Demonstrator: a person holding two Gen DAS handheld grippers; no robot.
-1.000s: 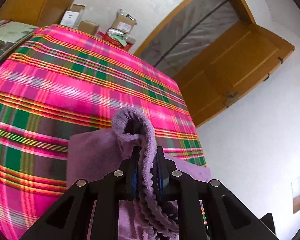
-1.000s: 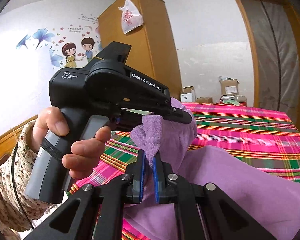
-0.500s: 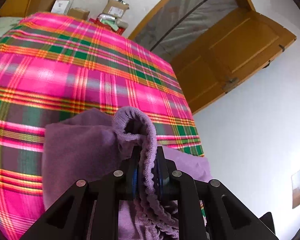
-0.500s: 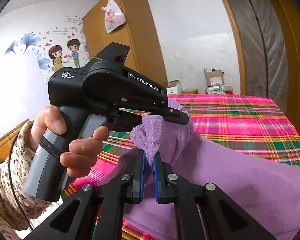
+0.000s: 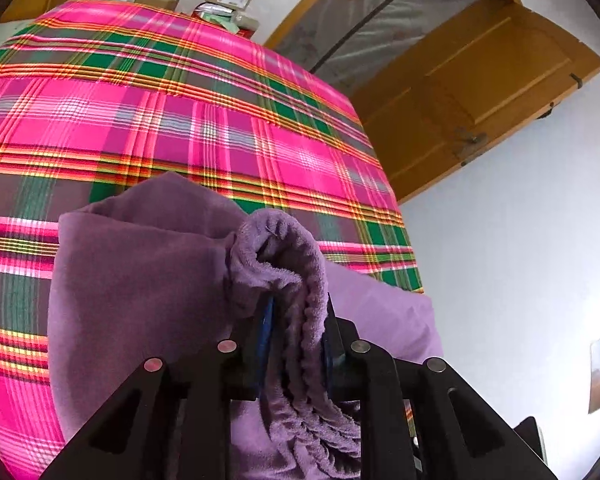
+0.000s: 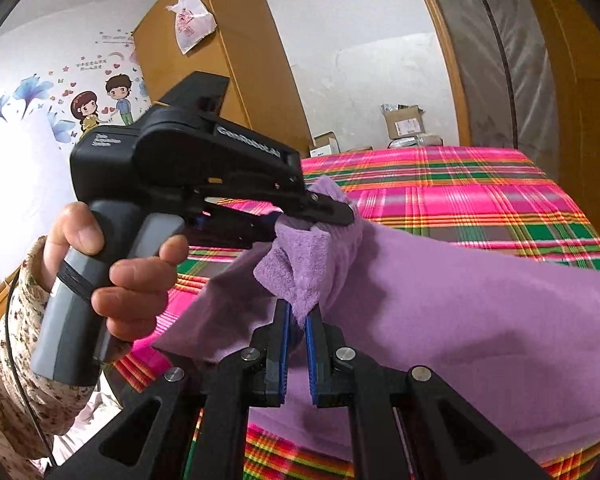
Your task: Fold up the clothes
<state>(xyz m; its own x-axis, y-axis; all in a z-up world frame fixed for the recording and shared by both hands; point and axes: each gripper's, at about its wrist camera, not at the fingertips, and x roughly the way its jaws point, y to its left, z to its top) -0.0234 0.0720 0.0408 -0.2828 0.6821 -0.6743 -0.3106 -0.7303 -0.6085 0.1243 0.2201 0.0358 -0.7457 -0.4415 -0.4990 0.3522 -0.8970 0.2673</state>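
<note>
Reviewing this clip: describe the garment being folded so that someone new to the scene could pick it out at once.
Start at the bed with the pink-and-green plaid cover. Lying across its near end is a lilac fleece garment, its bunched edge between the fingers of the left gripper and of the right gripper. It is the only plain, fuzzy, single-colour cloth on the striped cover.

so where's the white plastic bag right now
In the right wrist view, the white plastic bag hangs at upper left on the wooden wardrobe, just right of the cartoon wall stickers.
</note>
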